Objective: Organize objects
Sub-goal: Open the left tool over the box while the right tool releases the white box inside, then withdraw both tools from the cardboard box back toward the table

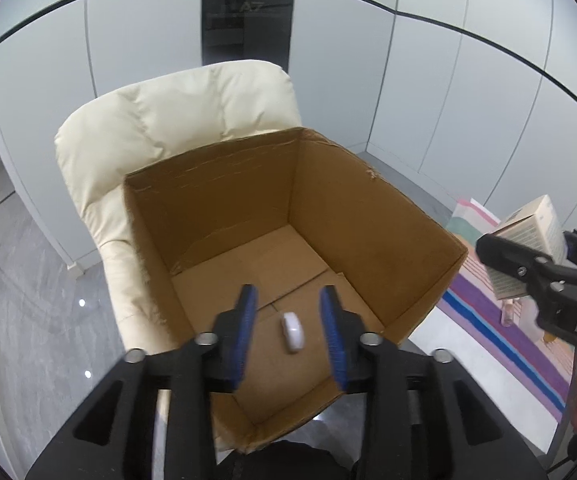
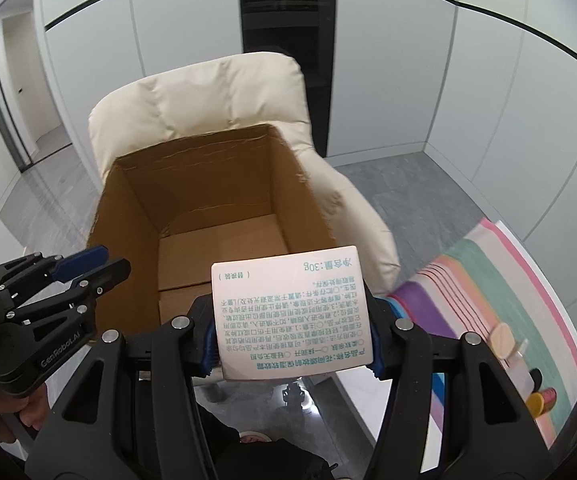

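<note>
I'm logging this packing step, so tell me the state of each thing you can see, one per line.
Cardboard box: open-topped, upright on the cream chair.
Small white object: lying on the box floor, free.
Left gripper: fingers apart, nothing between them, above the box.
Right gripper: shut on the white printed carton.
Striped cloth: spread flat, small items on it.

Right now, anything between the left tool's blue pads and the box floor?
Only the small white object, seen between the open left tool pads in the left wrist view, whether resting or falling is unclear. Otherwise the cardboard box floor there is bare.
</note>
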Demonstrator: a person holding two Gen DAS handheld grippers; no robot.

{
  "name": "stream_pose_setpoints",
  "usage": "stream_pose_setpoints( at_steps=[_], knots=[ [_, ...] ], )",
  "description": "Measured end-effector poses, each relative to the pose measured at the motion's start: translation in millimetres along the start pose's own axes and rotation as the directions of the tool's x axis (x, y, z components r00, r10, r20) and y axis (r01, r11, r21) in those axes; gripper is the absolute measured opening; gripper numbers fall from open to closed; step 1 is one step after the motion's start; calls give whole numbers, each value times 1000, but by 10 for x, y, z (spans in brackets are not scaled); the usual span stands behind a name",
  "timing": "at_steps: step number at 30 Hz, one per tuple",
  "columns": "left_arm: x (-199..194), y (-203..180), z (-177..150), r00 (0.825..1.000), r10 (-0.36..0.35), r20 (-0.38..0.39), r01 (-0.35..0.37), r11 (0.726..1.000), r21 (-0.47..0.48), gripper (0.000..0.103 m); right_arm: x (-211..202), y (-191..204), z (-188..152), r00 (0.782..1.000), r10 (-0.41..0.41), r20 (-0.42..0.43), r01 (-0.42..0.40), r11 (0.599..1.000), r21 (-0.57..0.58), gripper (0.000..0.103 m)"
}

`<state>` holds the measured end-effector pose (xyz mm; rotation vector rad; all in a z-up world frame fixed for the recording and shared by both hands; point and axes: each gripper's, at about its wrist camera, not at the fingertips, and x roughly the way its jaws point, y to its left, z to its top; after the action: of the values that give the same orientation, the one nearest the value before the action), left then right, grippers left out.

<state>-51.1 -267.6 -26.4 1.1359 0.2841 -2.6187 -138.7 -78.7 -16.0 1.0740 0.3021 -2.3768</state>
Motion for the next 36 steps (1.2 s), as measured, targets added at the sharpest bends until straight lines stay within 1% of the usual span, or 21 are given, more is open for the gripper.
stream_pose_setpoints(
  at_steps=[1,2,3,5,6,7,8,11,14,21,25,27,28,29,31,34,36],
  knots=[
    [-3,39,7,1000,2,1,-2,1000,-10,56,22,58,14,1000,6,-2,-6,1000,-9,57],
    [-15,82,5,1000,3,2,-3,1000,-21,63,44,105,25,1000,11,-4,-11,1000,-15,57],
    [-24,127,2,1000,2,4,-2,1000,-30,66,69,133,43,1000,16,-7,-16,1000,-19,57],
    [-42,210,1,1000,8,7,-8,999,-37,77,107,229,66,1000,29,-11,-30,999,-32,57],
    [-63,255,-4,1000,19,14,-18,999,-44,80,127,274,78,999,33,-13,-34,999,-40,57],
    [-91,306,-11,999,35,22,-33,998,-56,88,147,318,88,999,37,-15,-38,998,-47,57],
    [-118,353,-18,998,46,32,-44,997,-66,94,171,367,101,999,41,-18,-42,998,-54,57],
    [-209,505,-31,996,70,48,-65,993,-94,98,237,482,140,998,63,-31,-65,996,-64,57],
    [-292,637,-62,991,114,73,-106,989,-108,102,276,592,188,997,77,-31,-79,994,-76,57],
    [-365,899,-119,988,139,65,-128,980,-152,102,388,827,236,992,112,-52,-117,989,-92,58],
    [-378,971,-130,987,151,59,-140,977,-160,102,405,917,257,991,123,-50,-128,986,-106,58],
    [-371,981,-128,986,154,57,-143,977,-160,102,401,935,255,992,120,-44,-124,986,-113,65],
    [-361,979,-124,986,154,57,-143,977,-160,102,403,937,257,992,116,-41,-120,986,-114,73],
    [-361,980,-125,986,154,58,-143,977,-159,102,400,929,250,993,110,-37,-114,987,-112,76],
    [-349,968,-119,988,146,59,-135,978,-159,102,402,902,253,994,107,-36,-110,988,-104,78],
    [-335,930,-109,987,147,60,-136,978,-155,102,413,828,246,994,99,-35,-102,992,-81,89],
    [-323,893,-102,988,141,58,-131,980,-149,102,427,786,245,995,98,-37,-100,992,-72,91]
  ],
)
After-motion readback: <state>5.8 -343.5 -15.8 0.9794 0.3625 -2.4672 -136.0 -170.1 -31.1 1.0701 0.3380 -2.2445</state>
